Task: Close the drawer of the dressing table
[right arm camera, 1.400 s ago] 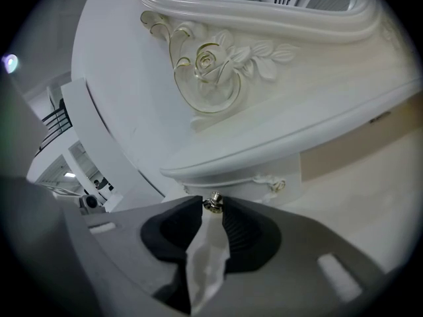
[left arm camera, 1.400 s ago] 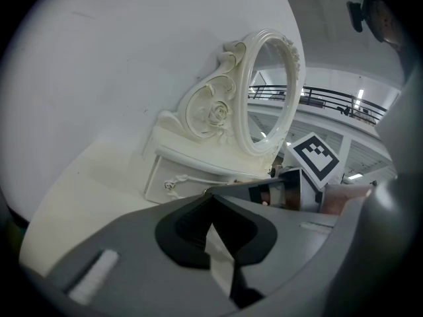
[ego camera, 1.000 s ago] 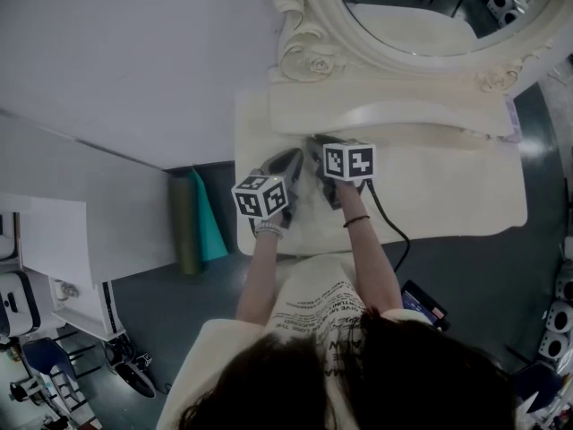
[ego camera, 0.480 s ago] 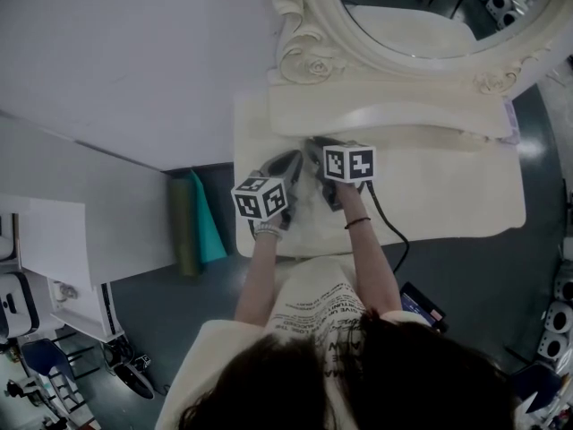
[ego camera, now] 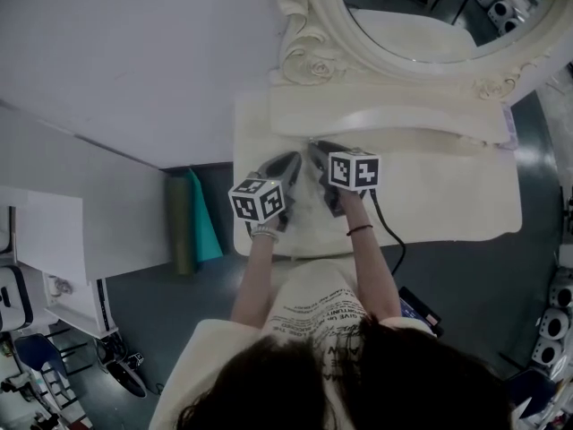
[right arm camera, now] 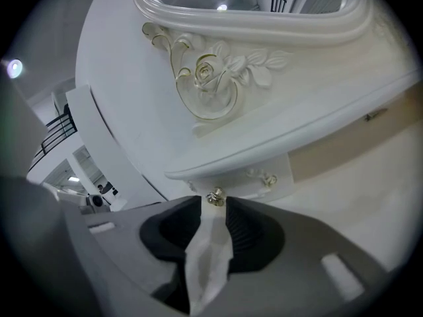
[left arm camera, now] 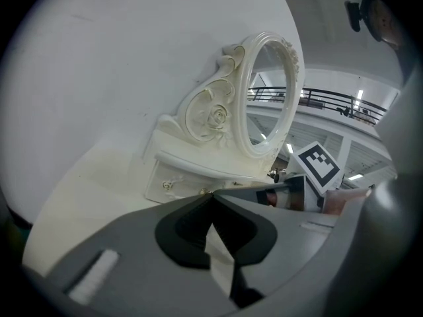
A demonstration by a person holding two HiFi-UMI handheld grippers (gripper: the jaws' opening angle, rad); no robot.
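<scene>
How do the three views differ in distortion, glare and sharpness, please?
Head view: evenly lit and sharp, though the wide lens bows the dressing table edges. Left gripper view: fisheye with dark corners; strip lights glare at right. Right gripper view: same round vignette, drawer knob crisp, close foreground soft.

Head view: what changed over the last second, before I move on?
The right tongs have just been opening; the drawer knob sits between their tips, apparently not pinched. Both tongs kept their place; the left tongs stay shut and empty, and the dressing table is as it was.
</scene>
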